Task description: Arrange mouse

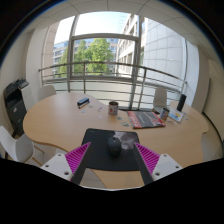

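Between the gripper's (pixel 113 158) 2 spread fingers, clear of both, the mouse (pixel 113 144) sits on a dark mousepad (pixel 100 137).

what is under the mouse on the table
The mouse sits on a black mouse pad on the wooden table, between the open fingers. The pad surface beneath it is hidden.

Gripper-mounted camera looks forward over the table (pixel 60 120) toward windows (pixel 100 50).

Daylight flooded through the windows (pixel 100 50) at upper centre, overexposed; the foreground sat dimmer, and fisheye distortion bent the frame's edges.
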`<state>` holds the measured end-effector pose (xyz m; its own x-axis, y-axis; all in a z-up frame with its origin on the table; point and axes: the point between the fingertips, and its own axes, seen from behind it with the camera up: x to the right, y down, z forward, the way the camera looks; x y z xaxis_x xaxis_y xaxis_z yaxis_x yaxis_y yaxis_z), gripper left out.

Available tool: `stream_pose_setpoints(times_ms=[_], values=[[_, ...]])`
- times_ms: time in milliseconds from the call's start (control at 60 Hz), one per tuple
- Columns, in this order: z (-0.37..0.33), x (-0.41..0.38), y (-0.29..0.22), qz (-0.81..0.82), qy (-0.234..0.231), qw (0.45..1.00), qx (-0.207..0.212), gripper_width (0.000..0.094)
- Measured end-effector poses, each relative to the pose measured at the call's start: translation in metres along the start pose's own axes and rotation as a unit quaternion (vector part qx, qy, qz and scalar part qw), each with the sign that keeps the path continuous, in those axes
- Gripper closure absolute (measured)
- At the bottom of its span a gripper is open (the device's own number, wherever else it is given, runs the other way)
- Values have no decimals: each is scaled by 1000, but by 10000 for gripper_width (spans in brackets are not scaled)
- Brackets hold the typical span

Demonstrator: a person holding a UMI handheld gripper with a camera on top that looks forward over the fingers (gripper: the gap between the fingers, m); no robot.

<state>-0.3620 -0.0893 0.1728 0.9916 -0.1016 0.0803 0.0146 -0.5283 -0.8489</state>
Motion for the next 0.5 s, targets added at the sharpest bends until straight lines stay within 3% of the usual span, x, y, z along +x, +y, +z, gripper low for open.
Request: stream_pose_setpoints(times_ms=[283, 500], values=[[-95, -17, 34, -7, 9, 1000, -1, 91], [-121, -22, 42, -2, 13, 1000, 3, 91]])
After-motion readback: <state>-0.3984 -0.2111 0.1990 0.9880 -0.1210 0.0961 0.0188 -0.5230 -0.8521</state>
